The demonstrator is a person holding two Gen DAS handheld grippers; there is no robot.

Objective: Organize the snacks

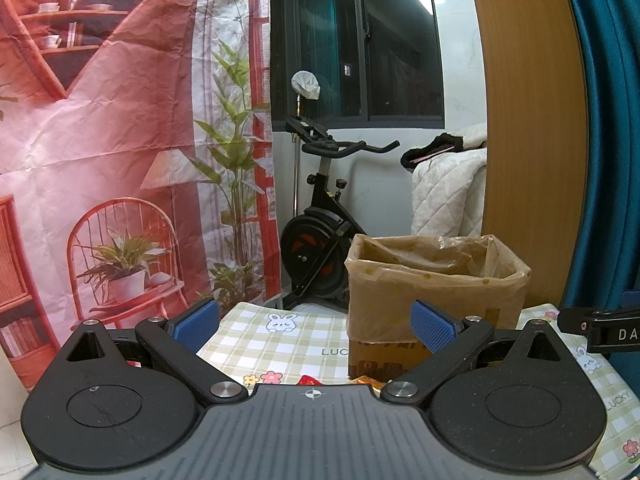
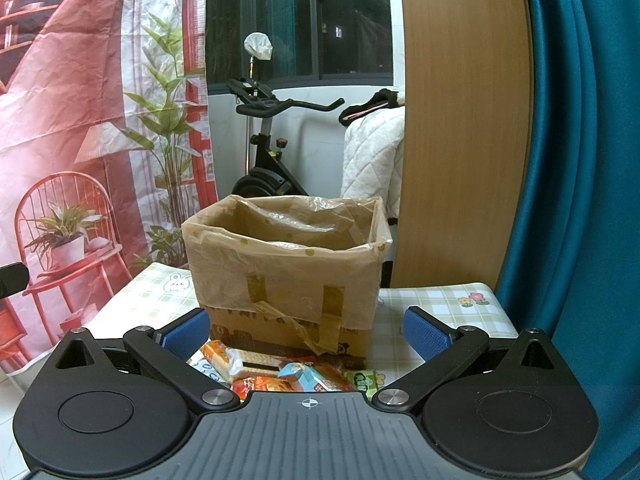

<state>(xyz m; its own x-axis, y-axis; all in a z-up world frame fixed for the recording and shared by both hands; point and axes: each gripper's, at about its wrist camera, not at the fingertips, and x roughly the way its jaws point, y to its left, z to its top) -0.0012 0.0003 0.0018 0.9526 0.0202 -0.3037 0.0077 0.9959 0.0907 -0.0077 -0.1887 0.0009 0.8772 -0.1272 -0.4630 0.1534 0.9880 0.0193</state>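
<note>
Left wrist view. My left gripper [image 1: 316, 330] is hovering low over the bench [image 1: 280, 344], jaws standing wide apart and holding nothing; the blue pads [image 1: 432, 330] are showing on both fingers. A cardboard box [image 1: 432, 292], lined with a thin brown plastic bag, is sitting on the checked bunny-print cloth ahead and to my right, its mouth open upward. Only slivers of the snack packets [image 1: 310, 380] are peeking out just above my gripper body, right at the foot of the box. A piece of my right gripper [image 1: 600, 328] is showing at the right edge. Behind the bench, an exercise bike [image 1: 320, 216] is standing by the window, a printed red backdrop [image 1: 120, 140] is hanging on the left, and a wooden panel [image 1: 532, 120] is rising on the right.

Right wrist view. My right gripper [image 2: 306, 334] is facing the box [image 2: 286, 276] squarely, jaws also spread wide and gripping nothing. The snack packets [image 2: 280, 372] are lying in a loose heap on the bench [image 2: 440, 304], between my open fingers and touching the front base of the box: orange, blue and green wrappers, overlapping. Strips of tape are running down the box front, one peeling. A teal curtain [image 2: 580, 160] is filling the right side.
</note>
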